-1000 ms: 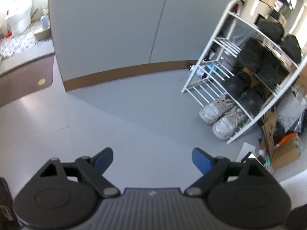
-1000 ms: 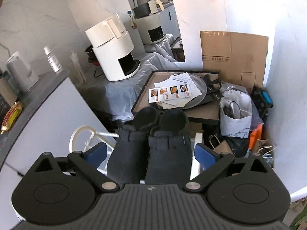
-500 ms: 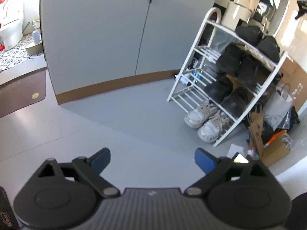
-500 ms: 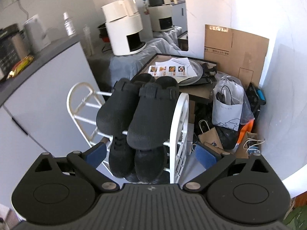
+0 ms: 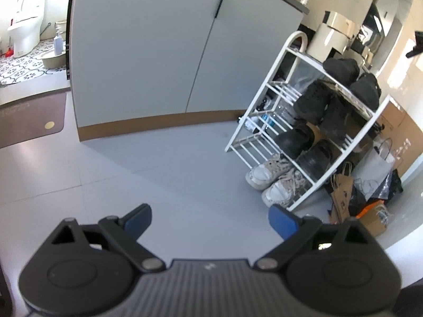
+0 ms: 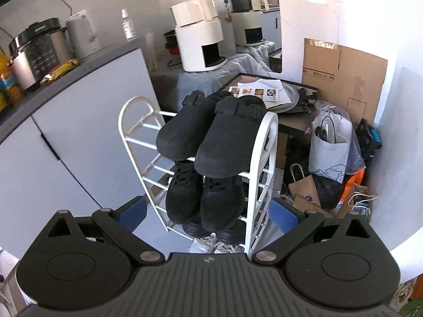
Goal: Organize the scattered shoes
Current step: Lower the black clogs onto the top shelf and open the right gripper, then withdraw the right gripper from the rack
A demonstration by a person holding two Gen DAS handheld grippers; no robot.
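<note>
Shoes all on rack: clogs top, black sneakers beneath, white sneakers lowest, toes outward. Right gripper nearer, facing rack, released, empty. Left gripper released, rack off right.

The left tongs are hanging with jaws spread wide, blue pads holding nothing between them. The right tongs are likewise gaping wide, empty, both pointing forward and slightly downward.
</note>
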